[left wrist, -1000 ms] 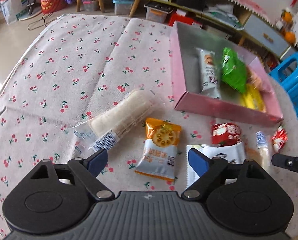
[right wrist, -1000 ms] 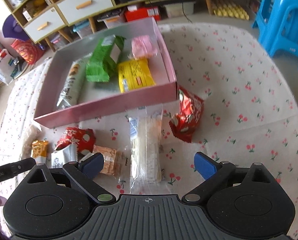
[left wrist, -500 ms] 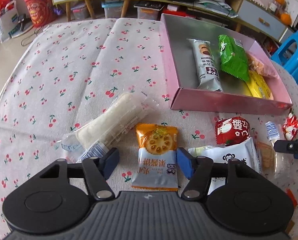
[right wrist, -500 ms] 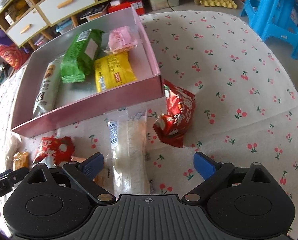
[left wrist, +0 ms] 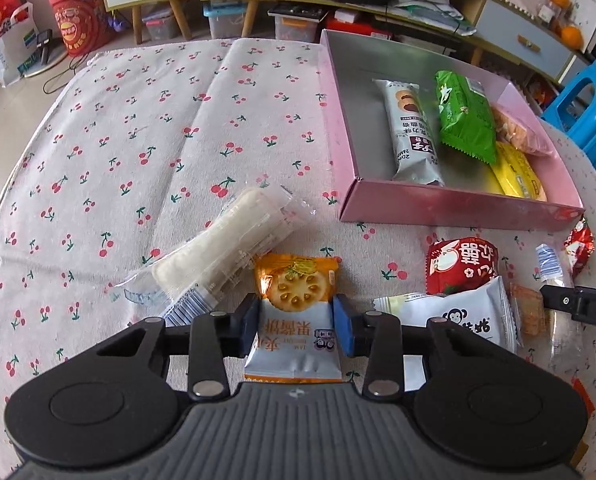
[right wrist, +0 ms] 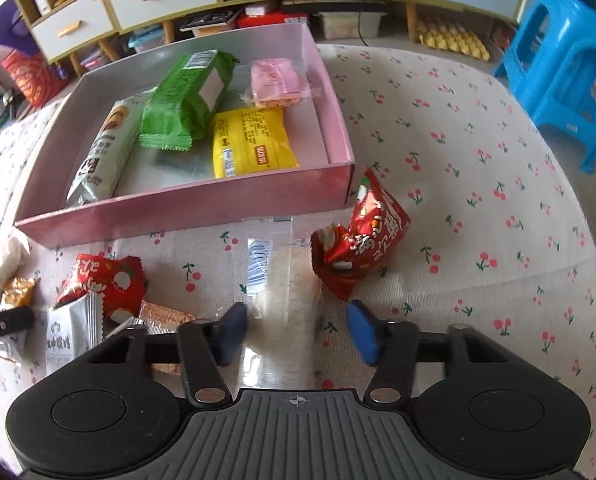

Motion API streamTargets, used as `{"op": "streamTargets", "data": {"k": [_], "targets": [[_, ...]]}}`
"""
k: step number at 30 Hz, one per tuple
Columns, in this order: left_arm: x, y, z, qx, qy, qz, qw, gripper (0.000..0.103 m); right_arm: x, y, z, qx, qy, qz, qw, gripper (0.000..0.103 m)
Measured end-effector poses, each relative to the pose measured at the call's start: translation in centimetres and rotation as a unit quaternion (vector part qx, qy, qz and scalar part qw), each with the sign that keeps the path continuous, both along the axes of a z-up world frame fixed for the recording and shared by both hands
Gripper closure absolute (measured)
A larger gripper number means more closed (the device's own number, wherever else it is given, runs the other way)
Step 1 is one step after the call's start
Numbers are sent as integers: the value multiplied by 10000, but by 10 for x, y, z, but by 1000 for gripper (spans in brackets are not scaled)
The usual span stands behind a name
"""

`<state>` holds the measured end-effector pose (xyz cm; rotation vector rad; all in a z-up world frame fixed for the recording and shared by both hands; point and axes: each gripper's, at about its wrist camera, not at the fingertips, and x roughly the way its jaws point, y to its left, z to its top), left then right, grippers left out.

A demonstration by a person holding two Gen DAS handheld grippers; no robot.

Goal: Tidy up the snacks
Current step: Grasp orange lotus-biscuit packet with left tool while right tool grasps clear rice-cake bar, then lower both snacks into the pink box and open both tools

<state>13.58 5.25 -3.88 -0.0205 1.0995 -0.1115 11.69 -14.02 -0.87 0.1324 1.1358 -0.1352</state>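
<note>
Four snacks are already in the shallow pink cardboard box (left wrist: 457,206) upper right, roughly seven still loose, left gripper (left wrist: 298,322) jaws clamped on the orange-and-white cracker packet (left wrist: 296,320) bottom centre, right gripper (right wrist: 298,330) jaws apart around the clear-wrapped wafer stick (right wrist: 282,280).

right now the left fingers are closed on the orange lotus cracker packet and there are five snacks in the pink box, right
One thing is off: the pink box holds four snacks, not five. The right wrist view shows a grey biscuit pack, green pack, yellow pack and pink pack. The left gripper does grip the orange packet.
</note>
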Motion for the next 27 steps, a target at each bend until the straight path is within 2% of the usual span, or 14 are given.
{"op": "streamTargets", "data": {"k": [1,4,11,21,27], "targets": [[0,0,0,-16,7,6,10000,67,0,2,0,-41,-19,64,10000,66],[-1,1,1,-68,25,22,10000,67,1,2,2,86,-23,120,9999,71],[-4,4,9,-323,8,90,9994,67,1,-11,9,641,-27,-63,9979,73],[-9,6,27,-633,-205,136,9977,67,-5,-14,30,974,-284,-122,9948,73],[-8,4,43,-994,-514,136,9936,67,-5,-17,39,1115,-417,-189,9927,73]]}}
